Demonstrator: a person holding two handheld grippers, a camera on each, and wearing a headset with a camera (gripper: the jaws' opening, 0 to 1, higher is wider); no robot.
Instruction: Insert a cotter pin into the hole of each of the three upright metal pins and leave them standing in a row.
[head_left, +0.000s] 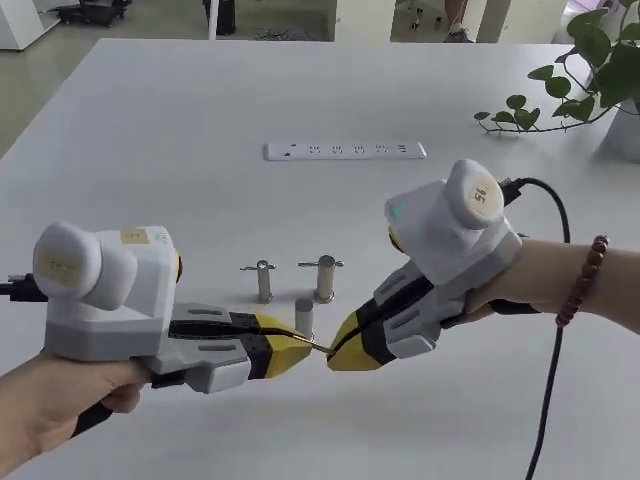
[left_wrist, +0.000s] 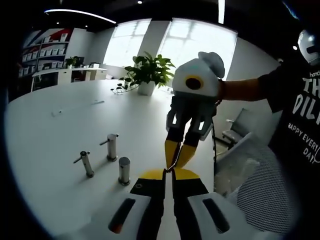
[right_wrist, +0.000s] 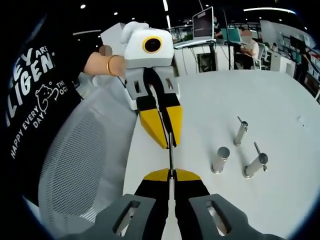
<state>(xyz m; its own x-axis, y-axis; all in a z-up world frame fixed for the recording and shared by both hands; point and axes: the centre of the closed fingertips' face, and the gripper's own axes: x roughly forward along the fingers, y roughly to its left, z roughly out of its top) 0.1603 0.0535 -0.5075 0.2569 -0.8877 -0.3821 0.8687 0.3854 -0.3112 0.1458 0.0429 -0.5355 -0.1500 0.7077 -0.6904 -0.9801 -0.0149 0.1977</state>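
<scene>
Three upright metal pins stand close together on the white table (head_left: 150, 130). The back-left pin (head_left: 264, 281) and the back-right pin (head_left: 325, 278) each carry a cotter pin through the top. The front pin (head_left: 304, 317) has a bare top. Just in front of it, a thin cotter pin (head_left: 320, 347) spans the tips of both grippers. My left gripper (head_left: 305, 349) and my right gripper (head_left: 334, 357) meet tip to tip, both shut on that cotter pin (right_wrist: 170, 152). In the left gripper view the bare pin (left_wrist: 124, 170) stands left of my jaws.
A white power strip (head_left: 345, 150) lies further back on the table. A potted plant (head_left: 590, 70) stands at the far right corner. A black cable (head_left: 555, 330) trails from the right gripper. A mesh office chair (right_wrist: 75, 165) sits by the table edge.
</scene>
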